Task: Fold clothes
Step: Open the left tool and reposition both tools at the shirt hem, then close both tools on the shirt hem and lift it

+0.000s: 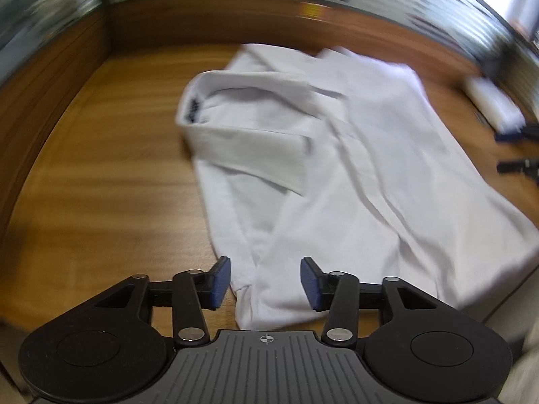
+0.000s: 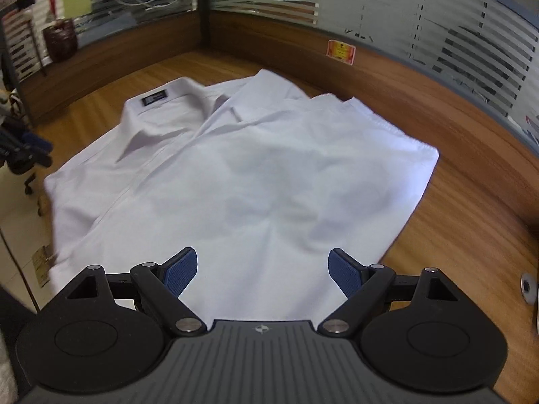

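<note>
Left gripper (image 1: 266,282) open over white shirt (image 1: 337,155) hem (blurred); right gripper (image 2: 262,272) open, level above shirt.

Left wrist view is smeared with motion blur: the white shirt (image 1: 320,168) has soft edges and the blinds along the top streak into bands. Bright glare sits in the upper right corner. Right wrist view is sharper, with only slight softness on the shirt's (image 2: 242,175) left edge. Even, soft indoor light; faint grey shadows in the folds. Fisheye bends the wooden desk (image 2: 471,202) edges strongly in both.
</note>
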The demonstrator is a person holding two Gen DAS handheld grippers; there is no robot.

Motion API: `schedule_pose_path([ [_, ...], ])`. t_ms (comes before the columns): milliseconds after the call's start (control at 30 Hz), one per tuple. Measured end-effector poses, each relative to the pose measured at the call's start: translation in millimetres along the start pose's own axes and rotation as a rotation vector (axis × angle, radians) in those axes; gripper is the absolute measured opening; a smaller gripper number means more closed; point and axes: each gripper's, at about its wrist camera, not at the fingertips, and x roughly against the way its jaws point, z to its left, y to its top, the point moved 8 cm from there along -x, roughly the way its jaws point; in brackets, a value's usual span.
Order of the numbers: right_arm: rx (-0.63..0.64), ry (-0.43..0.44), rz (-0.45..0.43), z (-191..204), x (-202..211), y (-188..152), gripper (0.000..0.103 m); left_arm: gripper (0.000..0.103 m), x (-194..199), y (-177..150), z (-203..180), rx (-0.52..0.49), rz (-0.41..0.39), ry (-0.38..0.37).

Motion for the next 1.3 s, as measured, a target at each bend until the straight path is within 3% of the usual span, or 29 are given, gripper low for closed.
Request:
schedule_pose_path([
  [367, 0.089, -0.025, 0.082, 91, 36, -90, 0.090, 0.054, -15, -28, -15, -0.358, 0.053, -0.068],
  [633, 0.203, -0.130, 0.136, 114, 26, -120, 0.085, 0.053, -28, -43, -20, -0.520, 0.064, -0.021],
  [833, 0.416, -0.213, 0.138, 126, 19, -122, 0.074, 0.039, -33, -41, -18, -0.504, 0.048, 0.001],
  [900, 0.488, -0.225, 0.137, 129, 18, -121, 0.071, 0.033, -33, -41, -19, -0.510, 0.032, 0.011],
  [933, 0.524, -0.231, 0.137, 131, 17, -120, 0.071, 0.024, -32, -40, -19, -0.502, 0.023, 0.010],
  [1033, 0.585, -0.172, 0.160, 136, 14, -123, 0.052, 0.017, -26, -33, -17, -0.456, -0.009, 0.006],
  [1067, 0.601, -0.159, 0.171, 137, 12, -124, 0.040, 0.015, -23, -31, -16, -0.439, -0.020, 0.005],
  [1100, 0.612, -0.149, 0.181, 137, 11, -124, 0.021, 0.014, -21, -28, -16, -0.422, -0.031, 0.004],
  [1133, 0.617, -0.147, 0.182, 136, 12, -122, 0.013, 0.013, -17, -25, -16, -0.413, -0.045, 0.007],
  [1200, 0.609, -0.147, 0.174, 134, 16, -115, 0.006, 0.013, -9, -19, -18, -0.401, -0.072, 0.014],
  [1300, 0.574, -0.162, 0.145, 126, 31, -96, 0.005, 0.012, 3, -3, -20, -0.362, -0.103, 0.022],
])
